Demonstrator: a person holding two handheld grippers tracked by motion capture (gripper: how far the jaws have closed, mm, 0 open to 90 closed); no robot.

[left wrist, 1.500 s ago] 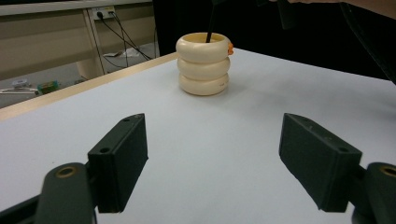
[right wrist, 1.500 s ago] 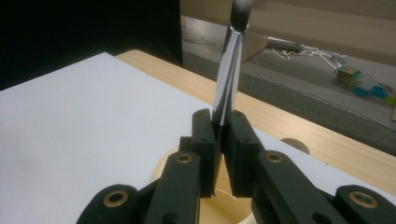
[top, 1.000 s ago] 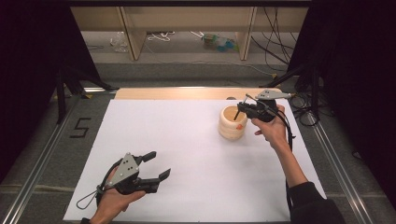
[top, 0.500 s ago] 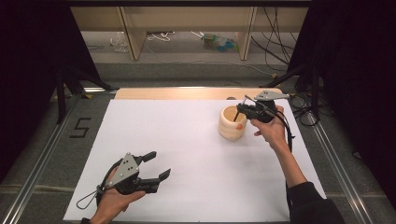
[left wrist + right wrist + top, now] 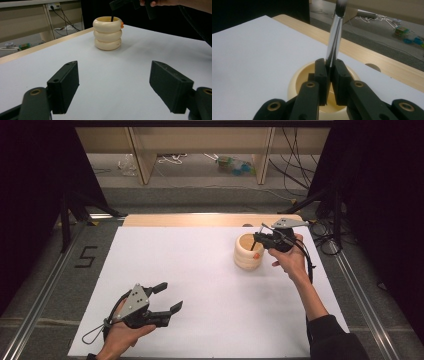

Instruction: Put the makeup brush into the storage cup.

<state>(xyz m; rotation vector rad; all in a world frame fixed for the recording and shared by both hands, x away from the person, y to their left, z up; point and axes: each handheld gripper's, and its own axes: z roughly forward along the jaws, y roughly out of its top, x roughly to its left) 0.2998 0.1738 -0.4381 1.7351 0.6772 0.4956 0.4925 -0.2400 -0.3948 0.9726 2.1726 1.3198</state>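
My right gripper (image 5: 329, 72) clamps a brush (image 5: 334, 42) upright over the cream ringed holder (image 5: 248, 251), far right on the table (image 5: 200, 285). My left gripper (image 5: 167, 300) rests wide open, near front.

A white-covered table (image 5: 200, 270) (wood edge behind) bears a ribbed cream cup (image 5: 247, 252).

Your left gripper (image 5: 113, 86) fills the lower frame, its black jaws wide apart over the white table (image 5: 140, 62). At upper centre, a cream ribbed holder (image 5: 107, 33) stands upright, a dark brush handle (image 5: 112, 17) dipping inside.
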